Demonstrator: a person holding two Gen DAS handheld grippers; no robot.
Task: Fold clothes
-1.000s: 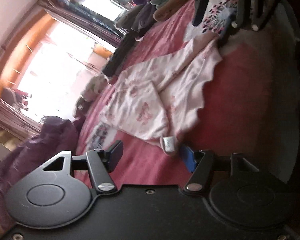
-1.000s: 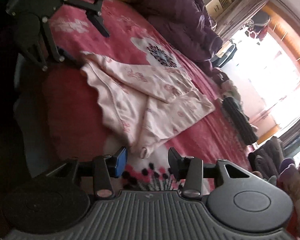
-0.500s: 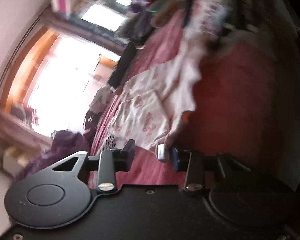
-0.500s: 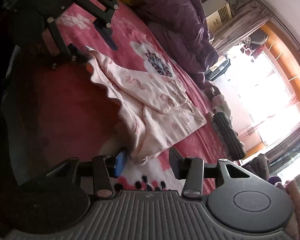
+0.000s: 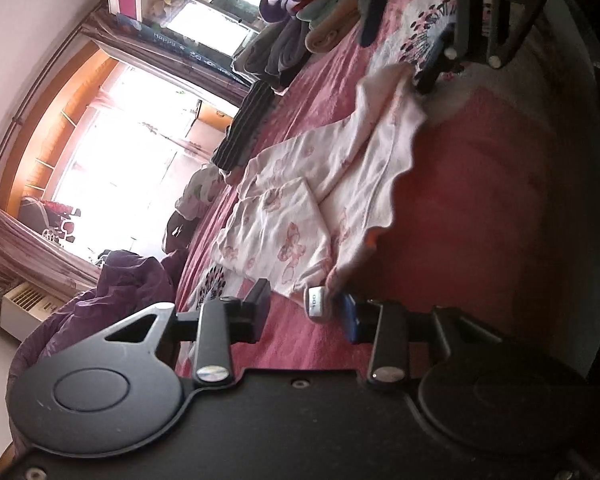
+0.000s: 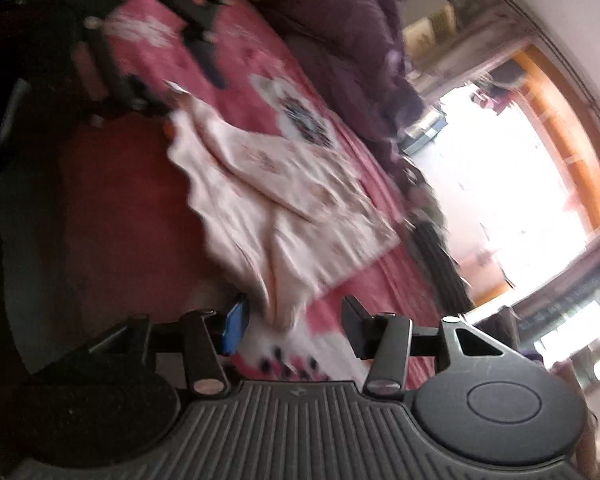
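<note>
A pale pink printed garment (image 5: 300, 216) with a scalloped hem lies partly folded on the red bedspread (image 5: 480, 200). My left gripper (image 5: 304, 308) has the hem corner with its white tag (image 5: 316, 302) between its jaws, against the blue pad (image 5: 350, 316). A gap shows beside the black pad (image 5: 260, 304), so it is open. My right gripper (image 6: 294, 322) is open with the garment's (image 6: 284, 200) other corner lying between its fingers, touching neither pad. Each gripper shows at the far end of the other's view: right gripper (image 5: 400, 50), left gripper (image 6: 178, 84).
A purple duvet (image 5: 112, 292) is heaped at one side of the bed. Folded clothes (image 5: 284, 52) and a dark striped garment (image 5: 244, 128) lie along the far side by a bright window (image 5: 132, 168). The near bed edge (image 5: 580, 160) falls off into shadow.
The left jaws have narrowed around the tagged corner. The right gripper has come up to the other corner, which now lies between its fingers, and its view has rolled a little.
</note>
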